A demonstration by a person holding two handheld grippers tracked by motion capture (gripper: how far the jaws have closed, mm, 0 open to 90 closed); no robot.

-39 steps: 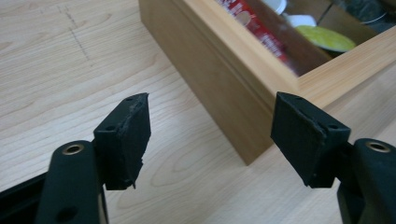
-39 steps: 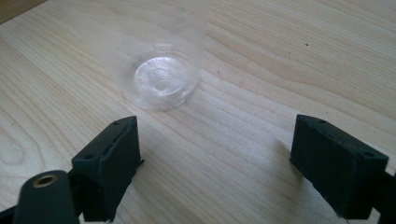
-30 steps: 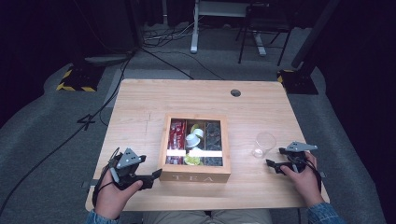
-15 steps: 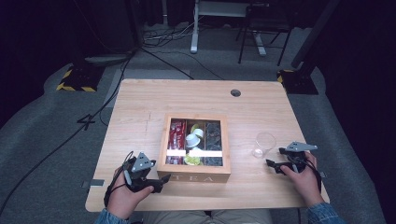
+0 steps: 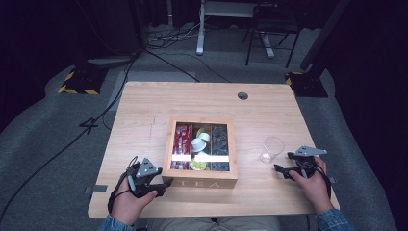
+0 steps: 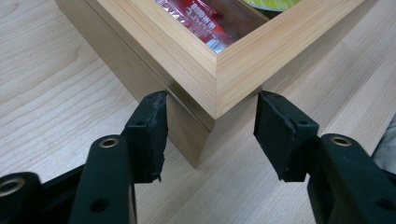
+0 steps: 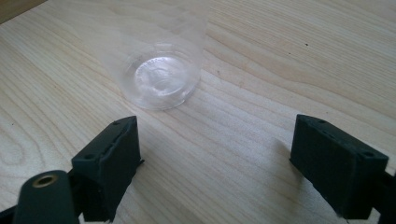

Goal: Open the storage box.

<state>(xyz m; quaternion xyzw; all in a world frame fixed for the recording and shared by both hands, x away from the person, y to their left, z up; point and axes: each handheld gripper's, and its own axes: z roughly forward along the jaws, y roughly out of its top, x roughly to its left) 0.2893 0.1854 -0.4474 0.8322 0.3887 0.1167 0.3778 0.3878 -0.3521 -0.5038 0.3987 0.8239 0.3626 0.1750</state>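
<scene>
Tea box [image 5: 200,180] mid-table [image 5: 144,110], toward the near edge

A cup [image 5: 272,149] stands right of it; the left gripper [image 5: 153,185] sits at its near-left corner, the right gripper [image 5: 286,162] near the table's right edge.

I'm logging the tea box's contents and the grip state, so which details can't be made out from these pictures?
- Tea box contents: in the high view the packets and capsules are too small to read.
- Left gripper view: the frame's top edge cuts off all but the red packets.
- Left gripper: its jaws straddle the box corner; contact is unclear.
- Clear cup: its rim is cut off in the right gripper view.
</scene>
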